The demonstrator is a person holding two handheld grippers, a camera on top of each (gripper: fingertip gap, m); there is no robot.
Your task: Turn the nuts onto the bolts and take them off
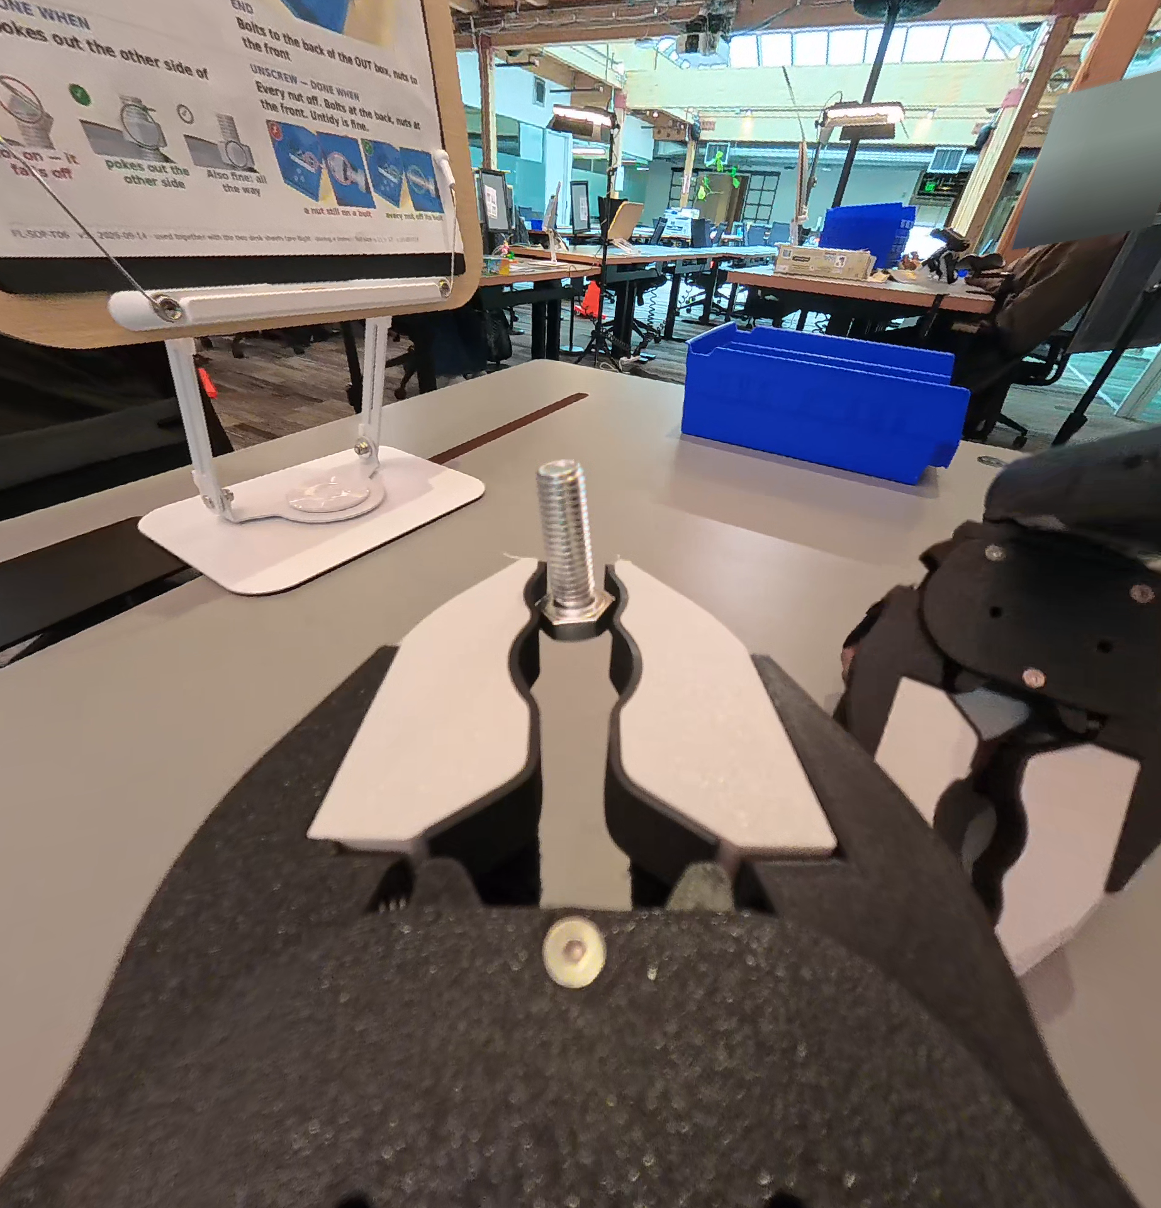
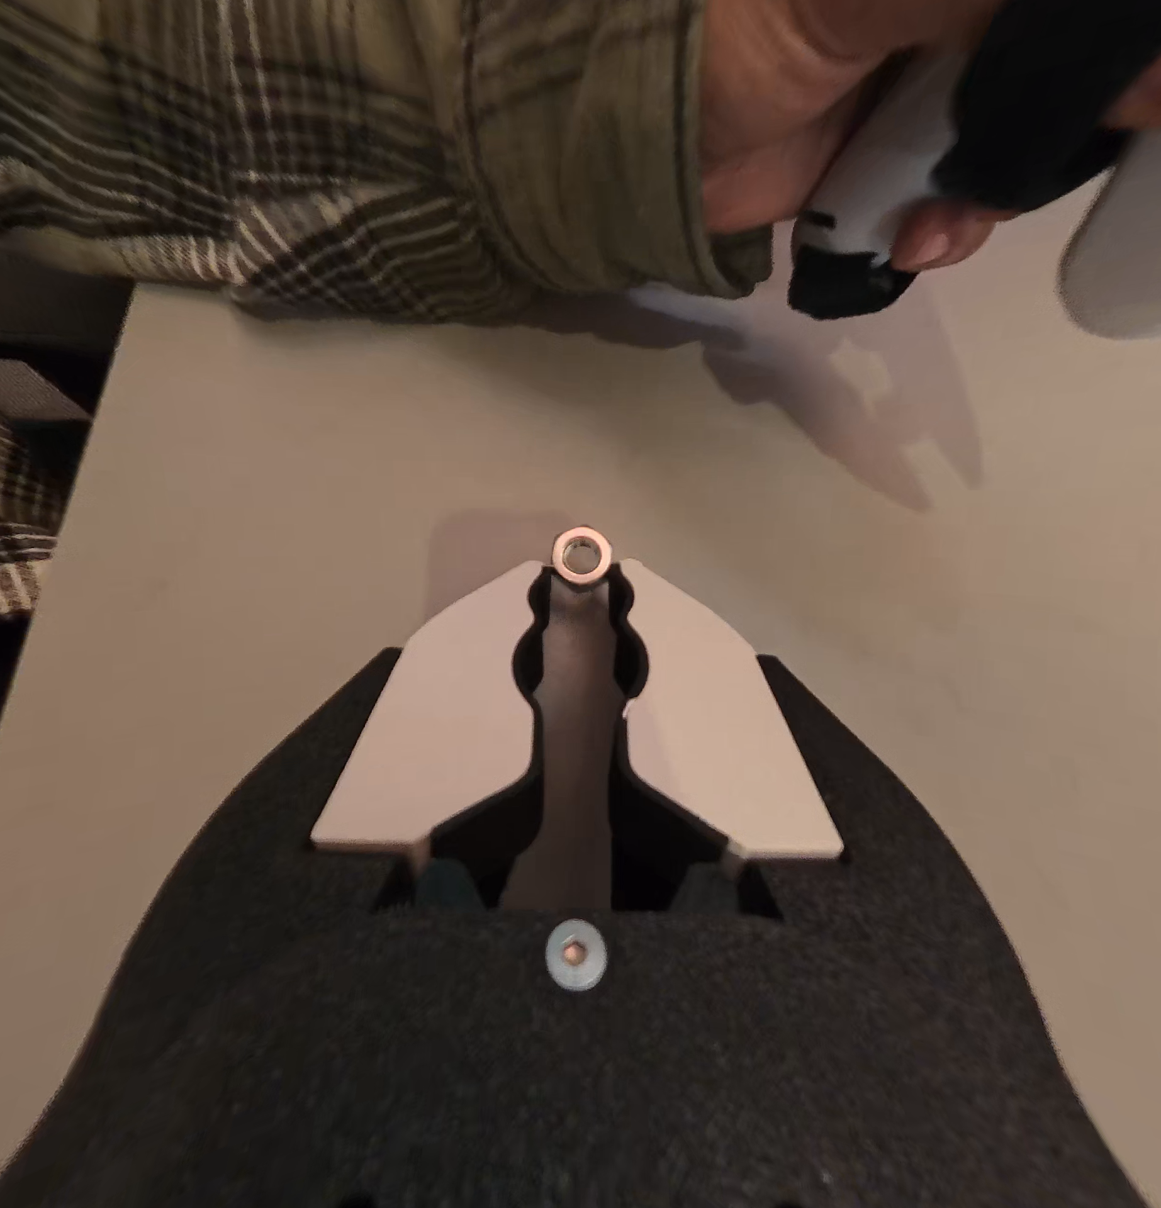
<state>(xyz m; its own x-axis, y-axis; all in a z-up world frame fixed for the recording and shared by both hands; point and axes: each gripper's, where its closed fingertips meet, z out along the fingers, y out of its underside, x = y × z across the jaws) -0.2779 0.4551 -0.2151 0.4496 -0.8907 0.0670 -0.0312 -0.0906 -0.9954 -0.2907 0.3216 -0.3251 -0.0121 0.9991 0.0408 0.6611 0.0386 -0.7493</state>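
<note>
My left gripper [image 1: 572, 588] is shut on the hex head of a silver bolt [image 1: 564, 529]. The bolt stands upright with its threaded shank pointing up and no nut on it. My right gripper [image 2: 581, 572] is shut on a small silver nut [image 2: 581, 557] at its fingertips, with the nut's hole facing the camera, above the pale table [image 2: 303, 457]. The right gripper also shows at the right edge of the left wrist view [image 1: 1035, 686], apart from the bolt.
A blue plastic bin [image 1: 819, 402] stands at the back right of the grey table [image 1: 728, 523]. A white stand [image 1: 309, 516] holds an instruction sheet [image 1: 205, 124] at the back left. In the right wrist view a hand [image 2: 826, 124] and plaid sleeve [image 2: 303, 144] hold the other gripper's handle. Left tips to right tips: about 15 cm.
</note>
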